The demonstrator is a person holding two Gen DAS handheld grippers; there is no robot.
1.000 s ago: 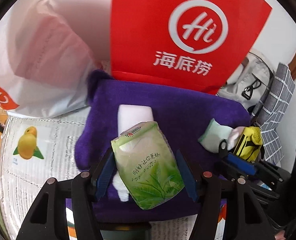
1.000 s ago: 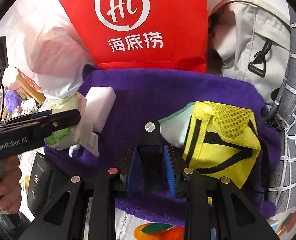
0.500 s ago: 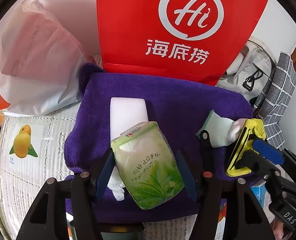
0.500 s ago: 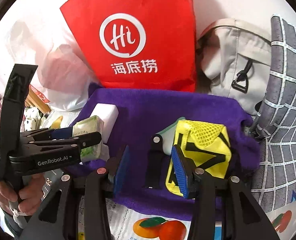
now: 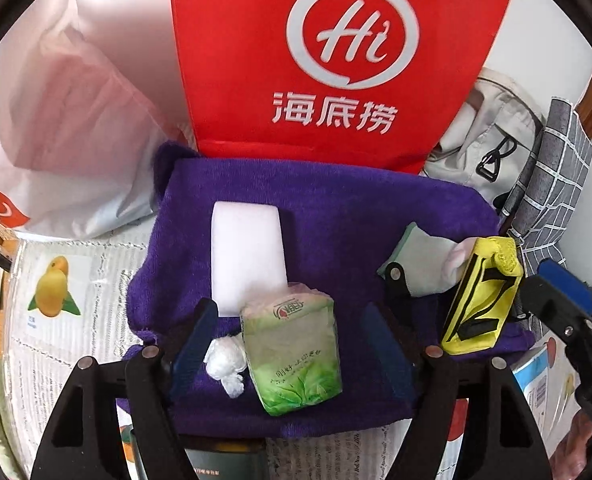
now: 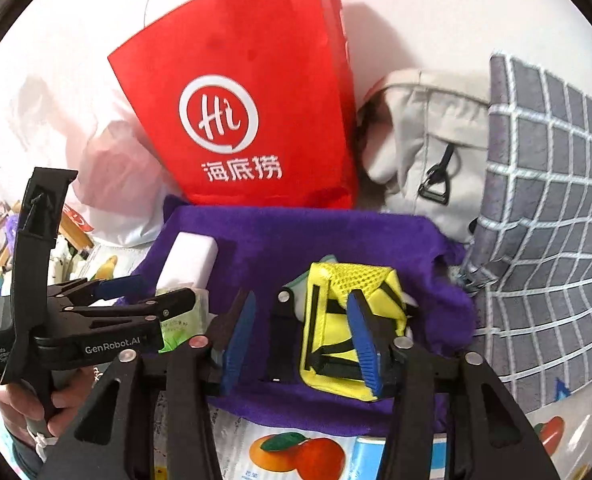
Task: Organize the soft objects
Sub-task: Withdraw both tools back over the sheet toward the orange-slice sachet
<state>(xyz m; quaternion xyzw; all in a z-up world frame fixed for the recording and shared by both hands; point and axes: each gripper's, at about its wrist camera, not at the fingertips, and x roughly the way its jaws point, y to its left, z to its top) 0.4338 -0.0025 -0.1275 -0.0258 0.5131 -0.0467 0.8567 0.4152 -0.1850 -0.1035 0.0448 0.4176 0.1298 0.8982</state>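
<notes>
Five soft things lie on the purple towel (image 5: 336, 208) as we work across it, left to right. Toward the towel's left half rests a white sponge block (image 5: 248, 256), and just in front of it a crumpled white wad (image 5: 226, 360) touches a green tissue pack (image 5: 296, 352). Our left gripper (image 5: 292, 348) straddles that pack; its jaws have just been opening, and the blue pads now stand wide and clear of the wrapper, so we judge the pack set down. Toward the towel's right edge a pale green cloth (image 5: 420, 264) lies partly under a yellow mesh pouch (image 6: 348, 320). Our right gripper (image 6: 304, 340) hangs over the pouch, its jaws also just opening, one pad in front of the fabric; we judge it released. The red paper bag (image 5: 336, 60) stands behind the towel. What remains, we cannot tell; nothing looks stacked or bagged yet.
</notes>
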